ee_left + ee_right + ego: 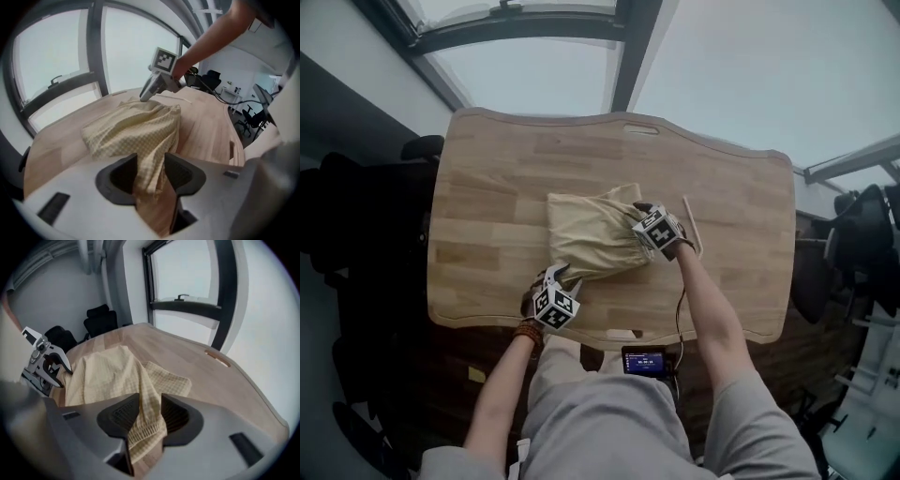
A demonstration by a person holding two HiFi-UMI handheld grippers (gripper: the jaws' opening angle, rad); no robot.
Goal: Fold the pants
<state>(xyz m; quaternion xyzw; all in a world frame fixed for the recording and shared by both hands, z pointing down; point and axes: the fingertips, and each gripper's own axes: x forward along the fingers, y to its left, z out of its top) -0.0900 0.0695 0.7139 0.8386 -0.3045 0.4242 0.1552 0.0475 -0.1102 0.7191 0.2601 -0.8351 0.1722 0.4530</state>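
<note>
My L gripper (151, 161) & R gripper (150, 401) are both released, jaws apart w/ cloth draped loose betw. them. Pants (592, 234) lie bunched at the table (487, 187) centre.

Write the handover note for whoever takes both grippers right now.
Left gripper: fingers apart, a fold of the pale yellow checked fabric pants lying loose between them, at the bundle's near left corner.
Right gripper: fingers apart too, cloth edge between them, at the bundle's right corner.
Pants: rumpled bundle in the middle of the light wooden table.
Done: folded over into a compact stack.
To do: draw both grippers clear, flatten it; probably one more fold.
</note>
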